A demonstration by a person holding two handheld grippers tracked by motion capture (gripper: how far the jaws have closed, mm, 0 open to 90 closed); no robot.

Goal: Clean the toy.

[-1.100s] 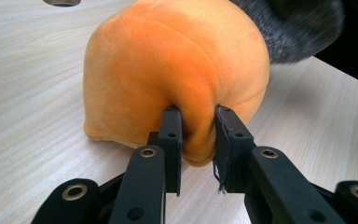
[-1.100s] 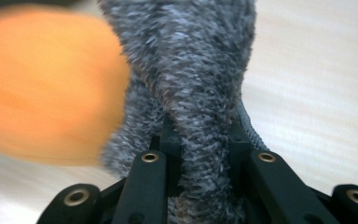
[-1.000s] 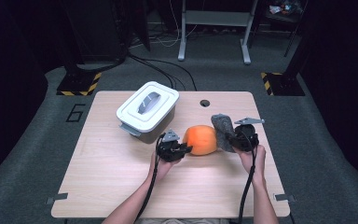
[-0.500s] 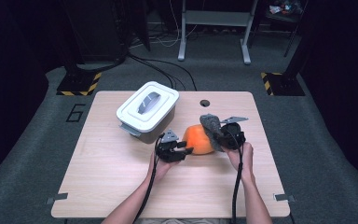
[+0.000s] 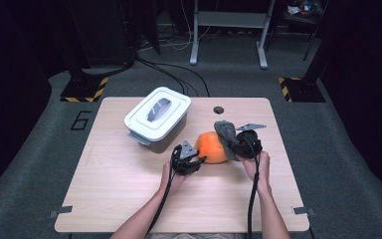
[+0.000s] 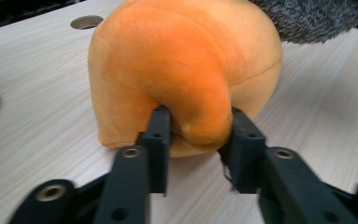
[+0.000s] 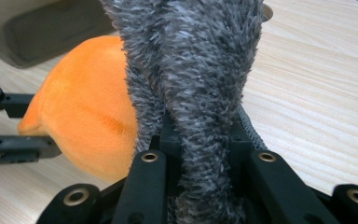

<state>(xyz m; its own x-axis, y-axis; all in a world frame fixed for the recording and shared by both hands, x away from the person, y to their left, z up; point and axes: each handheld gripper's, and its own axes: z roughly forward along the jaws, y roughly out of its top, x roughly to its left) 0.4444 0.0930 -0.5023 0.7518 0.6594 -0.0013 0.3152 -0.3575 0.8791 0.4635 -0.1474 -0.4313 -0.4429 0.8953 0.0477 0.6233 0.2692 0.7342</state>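
Currently both grippers are on the same plush toy at mid-table, right of centre. Orange plush body sits on the wooden table, just in front and to the right of the white lidded container, close but apart from it.

Left gripper: jaws have just been closing, with a bulging fold of the orange body between them. In the left gripper view both pads press into the fabric, which is pinched between them. So it's gripping the plush from the person's side, low, near the tabletop. In the high view it is at, touching the orange body's left-front edge.

Right gripper: clamped on the grey fuzzy part of the toy; fur fills the gap between the jaws and spills over both sides. The grey piece stands up and leans over the orange body's right side. High view has this gripper at, hard against the plush's right flank.

Round cable hole in the table lies just behind the toy.
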